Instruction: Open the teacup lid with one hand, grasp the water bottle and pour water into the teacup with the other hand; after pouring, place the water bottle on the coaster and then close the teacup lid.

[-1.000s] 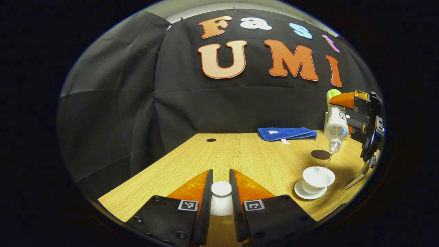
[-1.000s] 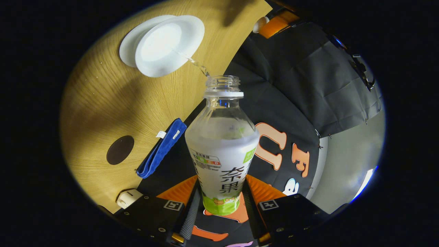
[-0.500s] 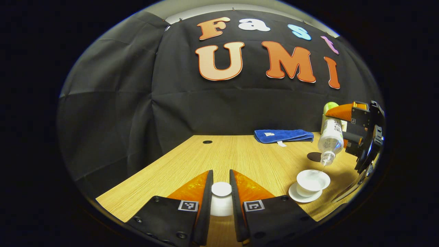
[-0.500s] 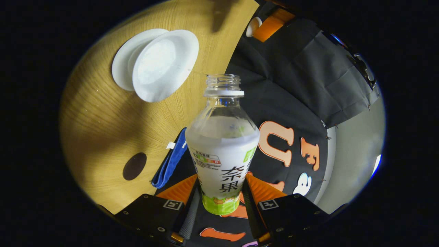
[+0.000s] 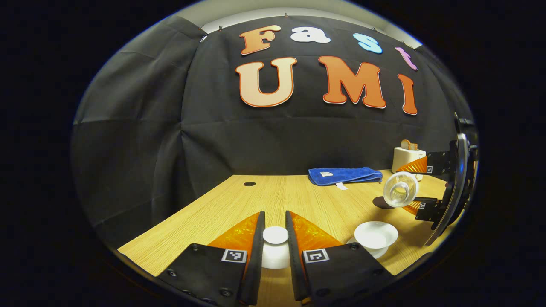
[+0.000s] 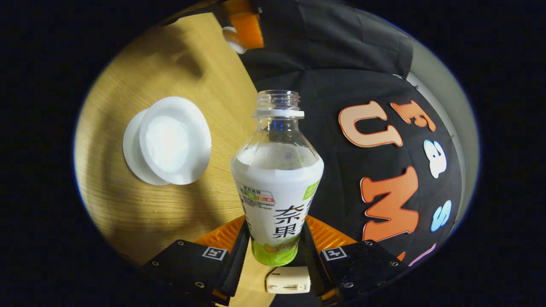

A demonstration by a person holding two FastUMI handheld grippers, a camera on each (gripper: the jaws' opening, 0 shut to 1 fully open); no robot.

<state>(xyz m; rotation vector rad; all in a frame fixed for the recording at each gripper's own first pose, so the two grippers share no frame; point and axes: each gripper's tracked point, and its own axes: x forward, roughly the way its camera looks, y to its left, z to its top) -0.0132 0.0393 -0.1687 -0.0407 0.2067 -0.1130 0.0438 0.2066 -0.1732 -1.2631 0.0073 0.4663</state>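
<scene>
My left gripper (image 5: 275,238): fingers closed on the round white teacup lid (image 5: 275,235), bottom centre of the left gripper view, above the light wooden counter (image 5: 256,204).

My right gripper (image 6: 275,243): fingers clamped on the clear plastic water bottle (image 6: 277,170), uncapped, centre of the right gripper view.

White teacup (image 6: 175,140) on its white saucer (image 6: 130,151): centre left, uncovered.

Dark round coaster (image 5: 381,203): right, behind the bottle.

Folded blue towel (image 5: 344,175): right of centre, at the counter's far edge.
</scene>
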